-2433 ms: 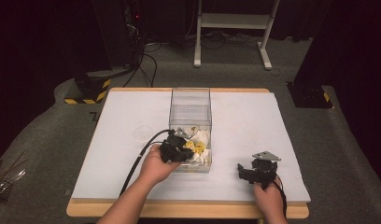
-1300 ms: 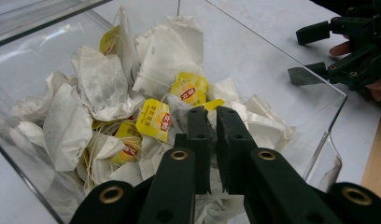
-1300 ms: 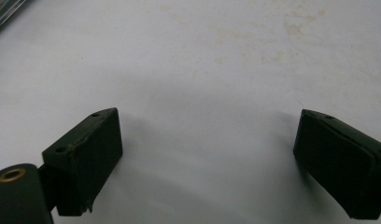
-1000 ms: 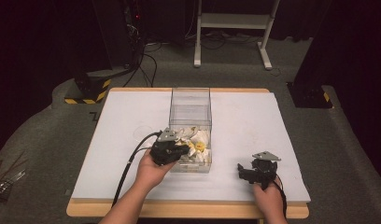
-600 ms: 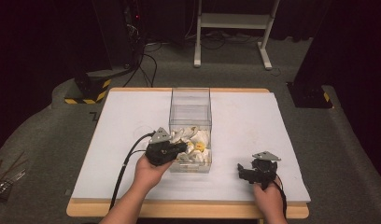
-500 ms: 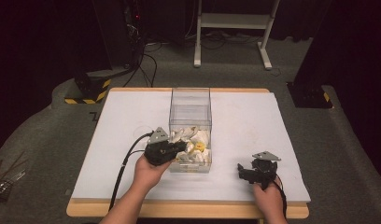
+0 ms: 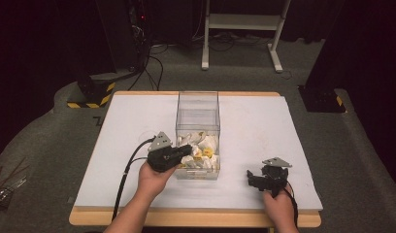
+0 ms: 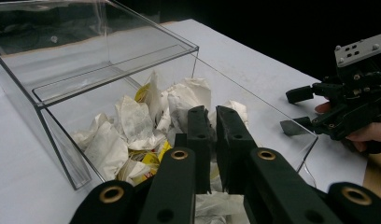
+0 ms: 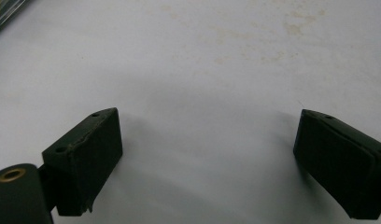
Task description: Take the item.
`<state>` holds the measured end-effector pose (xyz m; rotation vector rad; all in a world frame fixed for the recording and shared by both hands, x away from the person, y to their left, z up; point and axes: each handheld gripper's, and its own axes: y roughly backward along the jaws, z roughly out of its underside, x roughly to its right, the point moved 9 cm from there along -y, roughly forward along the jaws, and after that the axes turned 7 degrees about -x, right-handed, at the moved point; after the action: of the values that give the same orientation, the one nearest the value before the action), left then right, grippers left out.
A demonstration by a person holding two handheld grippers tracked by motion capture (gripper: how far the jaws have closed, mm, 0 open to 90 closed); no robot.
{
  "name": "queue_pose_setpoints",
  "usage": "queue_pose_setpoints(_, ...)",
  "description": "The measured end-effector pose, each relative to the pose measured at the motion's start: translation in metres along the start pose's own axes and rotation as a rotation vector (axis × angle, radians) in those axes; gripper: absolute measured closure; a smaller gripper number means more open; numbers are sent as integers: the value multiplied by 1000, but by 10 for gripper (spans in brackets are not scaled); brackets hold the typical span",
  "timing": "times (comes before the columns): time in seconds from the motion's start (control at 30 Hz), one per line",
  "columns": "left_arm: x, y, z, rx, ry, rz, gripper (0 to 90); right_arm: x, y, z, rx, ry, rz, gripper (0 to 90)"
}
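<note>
A clear plastic box (image 7: pixel 198 114) stands on the white table (image 7: pixel 264 126); crumpled white and yellow paper packets (image 7: pixel 202 145) lie in its near end. My left gripper (image 7: pixel 188 150) is shut, its tips at the box's near left wall. In the left gripper view its jaws (image 8: pixel 213 113) are pressed nearly together with nothing seen between them, just over the packets (image 8: pixel 132 126) and the box (image 8: pixel 58 93). My right gripper (image 7: pixel 252 177) rests near the table's front right, open. In its own view the jaws (image 9: pixel 207 140) stand wide apart over bare table. It also appears in the left gripper view (image 8: pixel 306 110).
Beyond the table, on grey carpet, stand a white frame's legs (image 7: pixel 239 22), a yellow-and-black striped base (image 7: pixel 91 92) with cables, and a black base (image 7: pixel 322 99) at right. Thin sticks (image 7: pixel 7 187) lie on the floor at left.
My left gripper has drawn back leftward out of the box's near end to its left wall. The right gripper has stayed still and open.
</note>
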<state>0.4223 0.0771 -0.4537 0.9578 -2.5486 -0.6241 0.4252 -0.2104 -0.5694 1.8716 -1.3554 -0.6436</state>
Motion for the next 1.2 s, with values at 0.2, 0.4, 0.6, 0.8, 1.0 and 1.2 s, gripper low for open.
queue_pose_setpoints(0.2,0,2,-3,18,1,5,847,0,0,0,0,-1,0,78)
queue_pose_setpoints(0.4,-1,4,-5,39,4,6,847,0,0,0,0,-1,-1,78)
queue_pose_setpoints(0.6,-4,7,-8,56,15,4,847,0,0,0,0,-1,-1,78)
queue_pose_setpoints(0.8,-6,12,-11,79,21,4,847,0,0,0,0,0,0,78)
queue_pose_setpoints(1.0,-9,16,-13,90,20,-1,847,0,0,0,0,0,-1,78)
queue_pose_setpoints(1.2,-13,20,-15,102,26,-9,847,0,0,0,0,0,0,78)
